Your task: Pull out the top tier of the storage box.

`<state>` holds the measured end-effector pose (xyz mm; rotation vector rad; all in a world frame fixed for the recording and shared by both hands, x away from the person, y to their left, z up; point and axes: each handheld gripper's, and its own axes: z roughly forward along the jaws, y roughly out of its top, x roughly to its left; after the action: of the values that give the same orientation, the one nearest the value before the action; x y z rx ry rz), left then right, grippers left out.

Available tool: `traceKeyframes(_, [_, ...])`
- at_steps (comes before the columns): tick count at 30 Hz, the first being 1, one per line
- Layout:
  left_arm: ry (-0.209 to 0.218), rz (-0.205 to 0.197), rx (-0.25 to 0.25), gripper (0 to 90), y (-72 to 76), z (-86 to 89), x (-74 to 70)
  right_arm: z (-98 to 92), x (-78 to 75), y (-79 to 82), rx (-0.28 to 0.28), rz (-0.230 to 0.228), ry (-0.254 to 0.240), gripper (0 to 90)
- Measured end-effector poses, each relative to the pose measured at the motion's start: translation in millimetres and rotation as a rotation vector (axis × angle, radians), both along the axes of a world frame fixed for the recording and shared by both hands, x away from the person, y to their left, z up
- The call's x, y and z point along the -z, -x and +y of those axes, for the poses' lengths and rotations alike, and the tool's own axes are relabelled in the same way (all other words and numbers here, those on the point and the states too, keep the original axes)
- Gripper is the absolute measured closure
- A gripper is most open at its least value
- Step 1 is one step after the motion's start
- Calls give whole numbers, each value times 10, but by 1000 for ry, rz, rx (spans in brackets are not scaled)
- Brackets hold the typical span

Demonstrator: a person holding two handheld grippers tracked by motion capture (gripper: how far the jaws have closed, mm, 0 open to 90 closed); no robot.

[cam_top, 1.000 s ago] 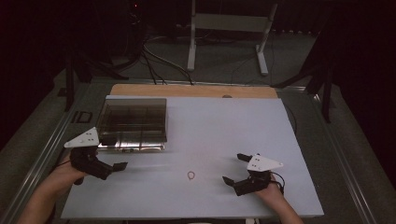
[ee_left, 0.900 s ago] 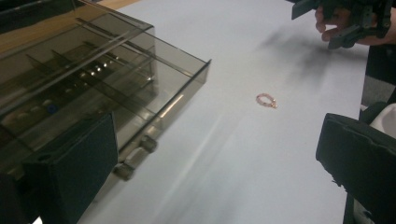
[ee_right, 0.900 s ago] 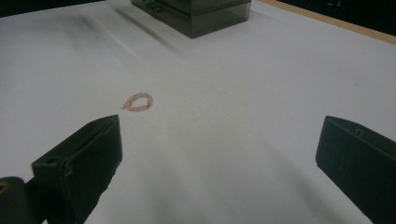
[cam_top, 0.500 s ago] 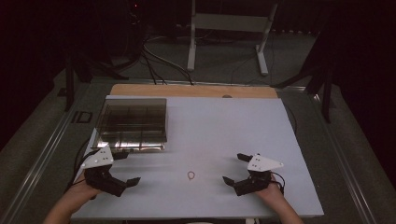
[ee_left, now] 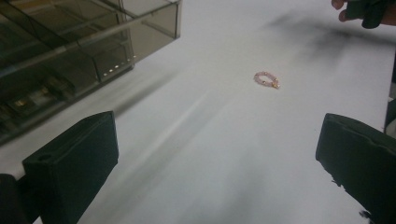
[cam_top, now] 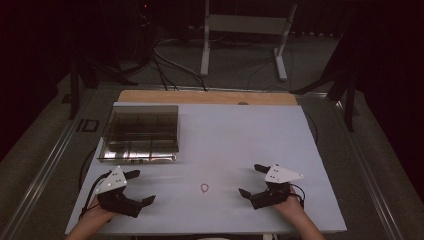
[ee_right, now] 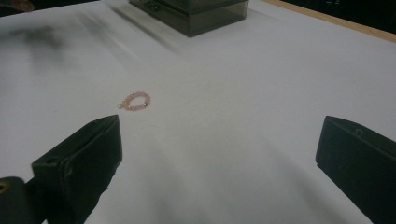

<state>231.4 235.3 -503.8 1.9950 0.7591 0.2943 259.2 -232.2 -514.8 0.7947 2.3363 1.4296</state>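
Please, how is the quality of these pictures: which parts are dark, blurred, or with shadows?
High view: dim, the surroundings nearly black, the white table lit. Left gripper view: the near claw is soft, the pink bead ring fairly clear, a smeared shadow at top right. Right gripper view: streaky shadows beside the smoky box.

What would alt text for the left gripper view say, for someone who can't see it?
A small pink bead ring lies alone on the white table, ahead of the open left tongs, whose two black jaws stand wide apart at the bottom corners. A smoky clear plastic box with compartments sits at upper left.
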Motion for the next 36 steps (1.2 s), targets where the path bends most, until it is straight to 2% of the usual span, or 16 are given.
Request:
traceKeyframes(2, [3, -12, -8, 0, 2, -15, 71, 3, 3, -8, -1, -2, 3, 8])
traceKeyframes(4, [-22, -23, -15, 0, 4, -34, 118, 6, 3, -10, -1, 0, 2, 8])
traceKeyframes(9, [-27, -49, -32, 0, 6, -34, 144, 16, 9, -21, -2, 4, 2, 7])
traceKeyframes(17, [6, -66, -71, 0, -11, 31, 138, 23, 9, -26, -5, 4, 3, 8])
traceKeyframes(20, [35, -58, -77, 0, -21, 56, 134, 21, 14, -27, -3, 5, 5, 8])
traceKeyframes(26, [7, -54, -71, 0, -12, 38, 147, 14, 5, -8, -5, -1, 7, 8])
traceKeyframes(36, [29, -45, -76, 0, 1, 52, 143, 8, -7, -12, -6, -6, 1, 8])
